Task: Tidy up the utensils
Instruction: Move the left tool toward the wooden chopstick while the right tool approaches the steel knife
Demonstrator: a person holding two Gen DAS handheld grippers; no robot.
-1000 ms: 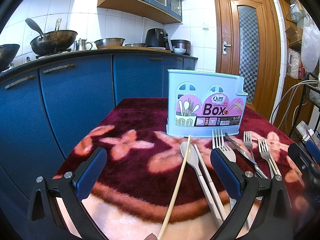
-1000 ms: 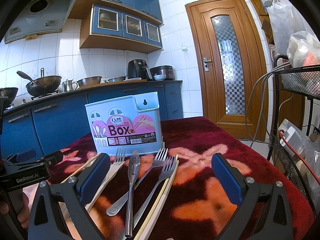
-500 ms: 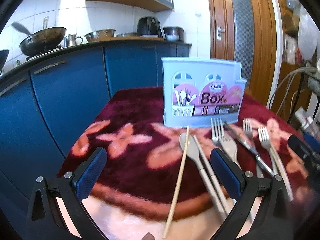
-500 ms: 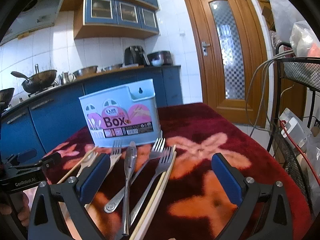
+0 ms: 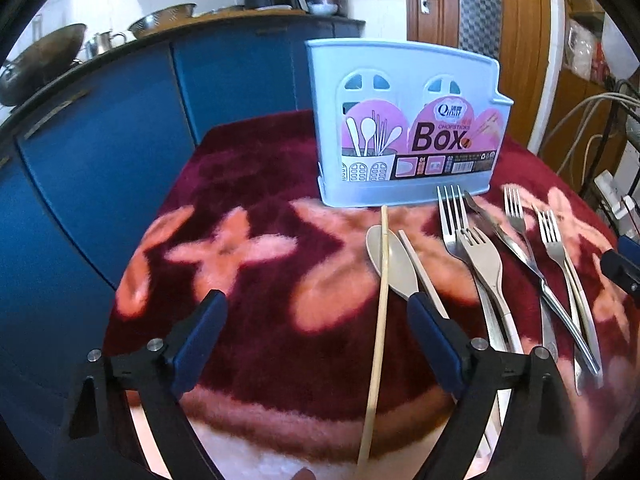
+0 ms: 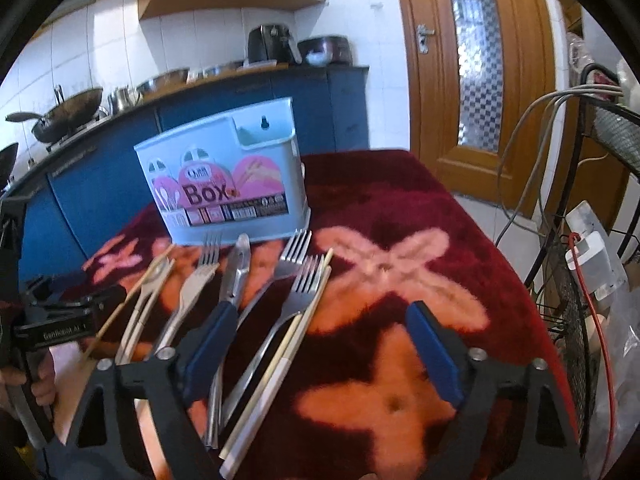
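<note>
Left wrist view: the left gripper [image 5: 314, 322] hangs low over the surface [image 5: 248, 184], jaws spread and empty, a chopstick [image 5: 378, 316] lying between them. The utensils, among them a spoon [image 5: 390, 260], forks [image 5: 484, 260] and a knife [image 5: 516, 248], lie in a row just before the box [image 5: 404, 128]. The right gripper [image 6: 320, 340] has its jaws spread too, over a fork [image 6: 300, 296].

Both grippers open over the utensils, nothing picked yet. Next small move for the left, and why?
Probably lower the left gripper onto the wooden chopstick: it lies between the open fingers already, loose on the cloth, with the box upright just beyond.
</note>
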